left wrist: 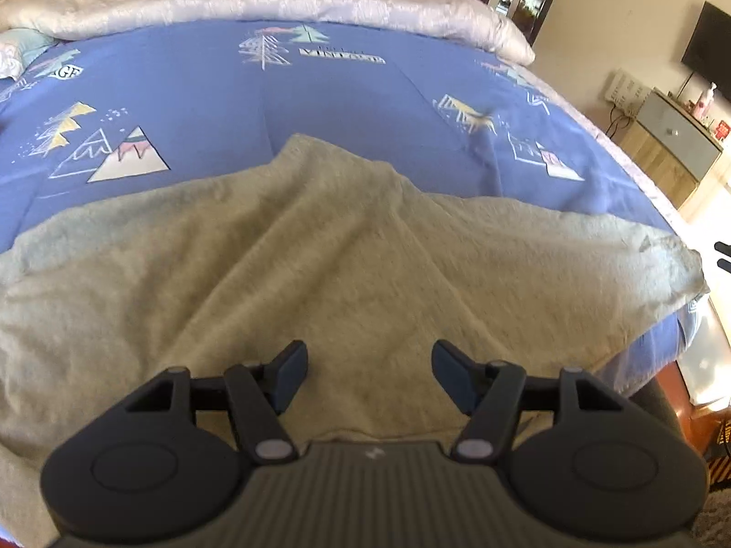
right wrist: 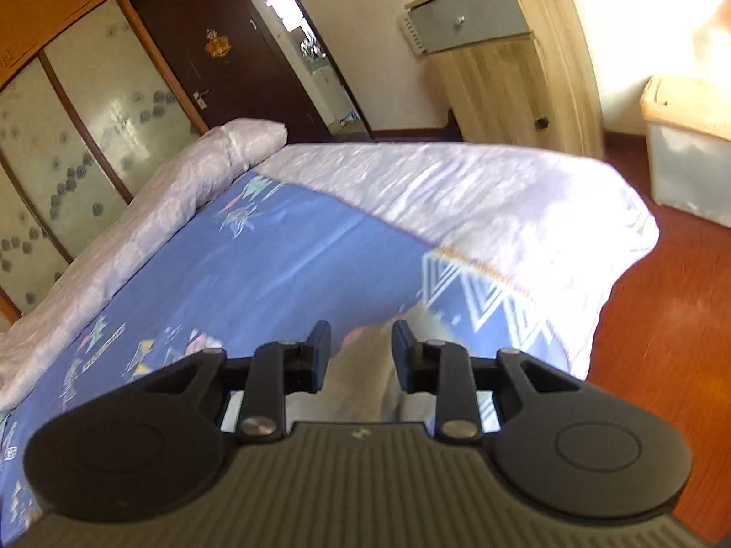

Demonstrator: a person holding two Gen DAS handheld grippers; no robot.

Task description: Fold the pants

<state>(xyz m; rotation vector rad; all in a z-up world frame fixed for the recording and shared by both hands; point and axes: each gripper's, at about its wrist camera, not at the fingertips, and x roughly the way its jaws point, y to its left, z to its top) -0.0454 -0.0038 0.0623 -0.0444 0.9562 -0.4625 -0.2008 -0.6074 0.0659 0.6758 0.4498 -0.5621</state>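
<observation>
The grey pants [left wrist: 347, 265] lie spread across the near part of the bed, on a blue sheet [left wrist: 347, 105] printed with mountains and trees; in the left wrist view the fabric runs off the left and bottom edges, so its full outline cannot be seen, and a rumpled peak rises near its far middle. The left gripper [left wrist: 369, 372] hangs over the near part of the cloth with its jaws spread apart and nothing pinched between them; whether the tips brush the fabric is hard to say. At the far right edge of that view two dark tips of the right gripper [left wrist: 724, 255] poke in just past the right end of the pants, mostly cut off. In the right wrist view the picture is blurred, and the right gripper [right wrist: 361, 351] has its jaws part-way spread with a narrow grey fold of the pants [right wrist: 365, 374] between them; the fold fills most of the gap, yet the blur hides whether the pads actually press on it. A pale quilt [right wrist: 457, 187] lies bunched along the far side of the bed, and a wooden cabinet [right wrist: 516, 68] stands beyond against the wall, its top cut off and washed out by sunlight.
</observation>
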